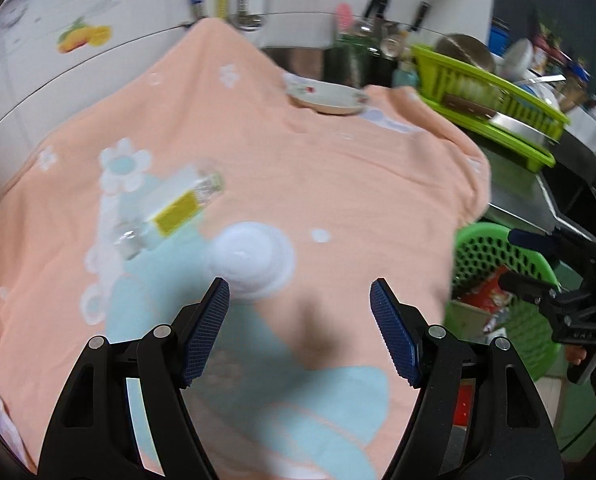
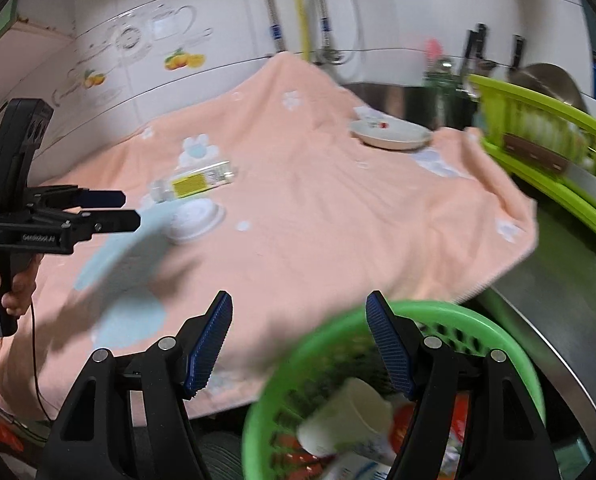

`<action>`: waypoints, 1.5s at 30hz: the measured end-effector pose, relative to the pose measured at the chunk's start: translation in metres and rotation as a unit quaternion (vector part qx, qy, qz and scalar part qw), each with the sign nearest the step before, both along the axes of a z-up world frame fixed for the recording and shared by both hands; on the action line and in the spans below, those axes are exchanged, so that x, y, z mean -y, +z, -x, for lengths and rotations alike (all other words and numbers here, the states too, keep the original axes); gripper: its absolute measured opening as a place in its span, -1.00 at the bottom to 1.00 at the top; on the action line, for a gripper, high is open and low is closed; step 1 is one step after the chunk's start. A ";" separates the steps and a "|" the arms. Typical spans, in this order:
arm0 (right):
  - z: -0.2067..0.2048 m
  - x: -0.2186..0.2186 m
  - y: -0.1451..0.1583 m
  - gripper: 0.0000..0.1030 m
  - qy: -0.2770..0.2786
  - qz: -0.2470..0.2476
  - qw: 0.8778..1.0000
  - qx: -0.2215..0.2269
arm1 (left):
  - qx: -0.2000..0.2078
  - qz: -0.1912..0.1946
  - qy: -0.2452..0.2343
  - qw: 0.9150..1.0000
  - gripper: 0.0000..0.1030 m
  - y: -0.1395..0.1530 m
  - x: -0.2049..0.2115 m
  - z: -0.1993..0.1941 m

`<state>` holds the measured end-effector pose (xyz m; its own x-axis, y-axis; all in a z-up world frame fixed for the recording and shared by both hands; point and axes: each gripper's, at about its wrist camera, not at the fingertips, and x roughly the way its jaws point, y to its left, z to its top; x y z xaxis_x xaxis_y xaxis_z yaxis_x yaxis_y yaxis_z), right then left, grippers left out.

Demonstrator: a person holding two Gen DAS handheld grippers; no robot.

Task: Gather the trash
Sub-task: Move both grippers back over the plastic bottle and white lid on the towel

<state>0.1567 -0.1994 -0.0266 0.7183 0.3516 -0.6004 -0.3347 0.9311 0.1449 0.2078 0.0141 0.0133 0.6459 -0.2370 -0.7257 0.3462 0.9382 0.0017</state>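
Observation:
A clear plastic bottle [image 1: 169, 210] with a yellow label lies on its side on the peach towel [image 1: 338, 184]. A white paper cup [image 1: 254, 258] lies just beyond my left gripper [image 1: 300, 300], which is open and empty above the towel. My right gripper [image 2: 299, 312] is open and empty over the green trash basket [image 2: 510, 344], where a paper cup [image 2: 346, 416] and wrappers lie. The right wrist view also shows the bottle [image 2: 194, 182], the white cup [image 2: 194, 218] and the left gripper [image 2: 128, 208] at the left. The basket also shows in the left wrist view [image 1: 494, 252].
A white dish [image 1: 328, 96] sits at the towel's far edge. A lime green dish rack [image 1: 494, 100] with dishes stands at the right, beside a metal sink surface [image 2: 570, 312]. Bottles and utensils [image 1: 374, 36] stand at the back. A tiled wall is behind.

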 end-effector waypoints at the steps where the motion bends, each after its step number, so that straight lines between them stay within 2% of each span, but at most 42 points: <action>1: -0.004 -0.008 0.000 0.30 0.008 0.001 1.000 0.000 | -0.001 0.001 0.009 1.000 0.40 0.001 -0.009 -0.002; 12: -0.048 -0.083 0.000 0.30 0.082 0.012 0.997 -0.006 | -0.003 -0.005 0.066 0.998 0.40 -0.001 -0.071 -0.018; 26: -0.113 -0.156 -0.015 0.28 0.133 0.045 0.990 -0.027 | -0.008 -0.010 0.099 0.995 0.40 -0.006 -0.117 -0.039; 34: -0.138 -0.178 -0.028 0.27 0.141 0.056 0.988 -0.040 | -0.012 -0.010 0.105 0.994 0.40 -0.010 -0.128 -0.053; 45: -0.151 -0.189 -0.033 0.27 0.138 0.080 0.987 -0.038 | -0.011 -0.014 0.100 0.995 0.40 -0.012 -0.127 -0.067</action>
